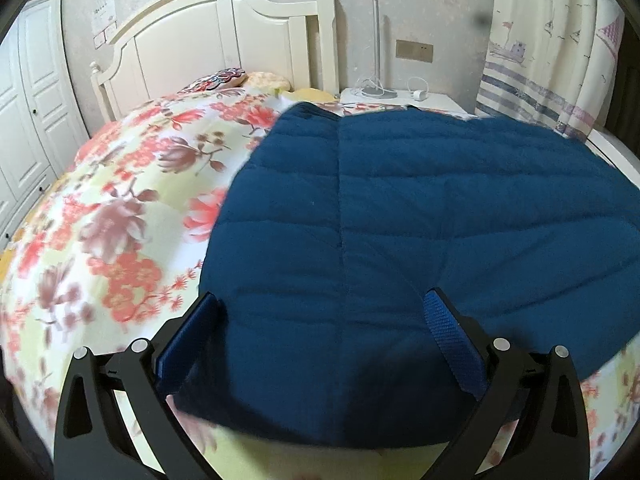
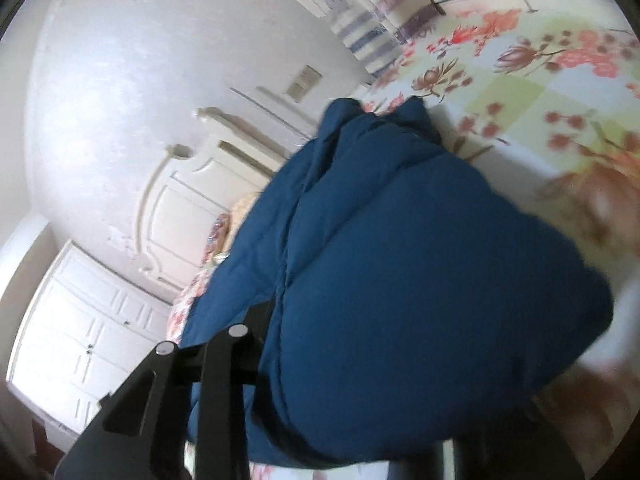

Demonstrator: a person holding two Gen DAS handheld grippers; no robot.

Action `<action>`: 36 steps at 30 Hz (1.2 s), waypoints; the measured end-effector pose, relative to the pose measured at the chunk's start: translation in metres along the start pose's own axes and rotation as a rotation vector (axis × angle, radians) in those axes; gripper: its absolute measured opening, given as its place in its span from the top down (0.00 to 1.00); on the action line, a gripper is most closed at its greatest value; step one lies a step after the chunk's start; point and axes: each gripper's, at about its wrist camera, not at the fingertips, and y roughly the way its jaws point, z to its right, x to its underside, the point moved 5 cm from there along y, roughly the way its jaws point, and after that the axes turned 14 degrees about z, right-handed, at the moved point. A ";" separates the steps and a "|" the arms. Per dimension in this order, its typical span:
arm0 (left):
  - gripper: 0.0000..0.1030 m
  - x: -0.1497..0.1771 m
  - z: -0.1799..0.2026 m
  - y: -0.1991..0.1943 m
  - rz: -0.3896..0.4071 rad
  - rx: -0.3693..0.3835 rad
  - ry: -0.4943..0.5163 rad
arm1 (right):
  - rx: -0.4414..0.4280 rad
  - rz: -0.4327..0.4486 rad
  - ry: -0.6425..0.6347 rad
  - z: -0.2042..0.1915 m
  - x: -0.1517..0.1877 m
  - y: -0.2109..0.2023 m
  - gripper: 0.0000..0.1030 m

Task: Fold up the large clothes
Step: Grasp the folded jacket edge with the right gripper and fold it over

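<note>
Showing blue quilted garment (image 1: 400, 200) on bed (image 1: 120, 200), near hem between left gripper (image 1: 324, 340) jaws, wide; right gripper (image 2: 360, 420) jaws buried in garment, state indeterminable.

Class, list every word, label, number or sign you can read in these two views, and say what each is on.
None can be read.
Paper sheet on the wall beside the headboard: dark marks, too small and blurred.
Blue coat: no label shows.

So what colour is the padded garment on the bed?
Dark blue garment, clearest in the left wrist view.
</note>
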 end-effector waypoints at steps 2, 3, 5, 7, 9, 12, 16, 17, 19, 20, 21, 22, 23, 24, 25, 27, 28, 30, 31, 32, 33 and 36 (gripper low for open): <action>0.05 -0.021 0.018 -0.016 0.027 0.072 -0.001 | -0.018 0.002 -0.009 0.003 0.005 -0.021 0.72; 0.05 -0.034 0.030 -0.022 0.043 0.089 0.021 | -0.024 0.006 -0.008 0.005 0.004 -0.027 0.72; 0.05 -0.052 0.052 -0.026 0.053 0.126 0.049 | -0.037 0.027 -0.004 0.008 0.000 -0.041 0.72; 0.05 -0.064 0.085 -0.026 0.039 0.177 0.083 | -0.042 0.060 -0.029 0.007 -0.007 -0.058 0.72; 0.05 -0.073 0.119 -0.023 0.054 0.210 0.129 | -0.042 0.074 -0.053 0.005 -0.014 -0.073 0.72; 0.05 -0.084 0.159 -0.006 0.047 0.198 0.175 | -0.035 0.080 -0.101 0.004 -0.012 -0.091 0.72; 0.05 -0.085 0.191 0.048 -0.054 0.136 0.196 | -0.023 0.085 -0.146 0.000 -0.011 -0.100 0.72; 0.05 -0.079 0.198 0.061 -0.095 0.127 0.210 | -0.019 0.084 -0.153 -0.001 -0.012 -0.101 0.72; 0.05 -0.061 0.208 0.076 -0.167 0.153 0.238 | -0.015 0.080 -0.150 0.000 -0.014 -0.103 0.72; 0.05 -0.061 0.205 0.069 -0.129 0.159 0.232 | -0.008 0.082 -0.159 0.000 -0.014 -0.102 0.72; 0.05 -0.061 0.202 0.060 -0.105 0.174 0.225 | -0.005 0.084 -0.168 -0.001 -0.014 -0.103 0.72; 0.05 -0.059 0.198 0.040 -0.068 0.204 0.216 | -0.004 0.087 -0.175 -0.001 -0.015 -0.102 0.72; 0.05 -0.056 0.193 0.018 -0.020 0.227 0.220 | 0.000 0.091 -0.172 -0.001 -0.016 -0.102 0.72; 0.05 -0.051 0.191 0.001 0.017 0.243 0.234 | 0.003 0.093 -0.167 -0.001 -0.016 -0.103 0.72; 0.05 -0.039 0.189 -0.021 0.050 0.267 0.269 | 0.008 0.096 -0.164 0.000 -0.017 -0.103 0.72; 0.05 -0.003 0.189 -0.049 0.044 0.341 0.334 | 0.025 0.106 -0.176 -0.003 -0.019 -0.099 0.72; 0.04 0.008 0.186 -0.054 0.047 0.346 0.345 | 0.031 0.109 -0.184 -0.006 -0.019 -0.097 0.72; 0.04 0.028 0.175 -0.057 0.046 0.353 0.321 | 0.053 0.126 -0.233 -0.021 -0.019 -0.093 0.72; 0.05 0.033 0.168 -0.061 0.039 0.378 0.303 | 0.071 0.137 -0.278 -0.033 -0.019 -0.092 0.72; 0.05 0.038 0.165 -0.068 0.034 0.412 0.314 | 0.092 0.147 -0.339 -0.049 -0.019 -0.091 0.72; 0.05 0.042 0.163 -0.078 0.038 0.465 0.330 | 0.107 0.156 -0.393 -0.063 -0.020 -0.088 0.72; 0.05 0.058 0.151 -0.101 -0.001 0.654 0.372 | 0.178 0.206 -0.684 -0.127 -0.007 -0.075 0.72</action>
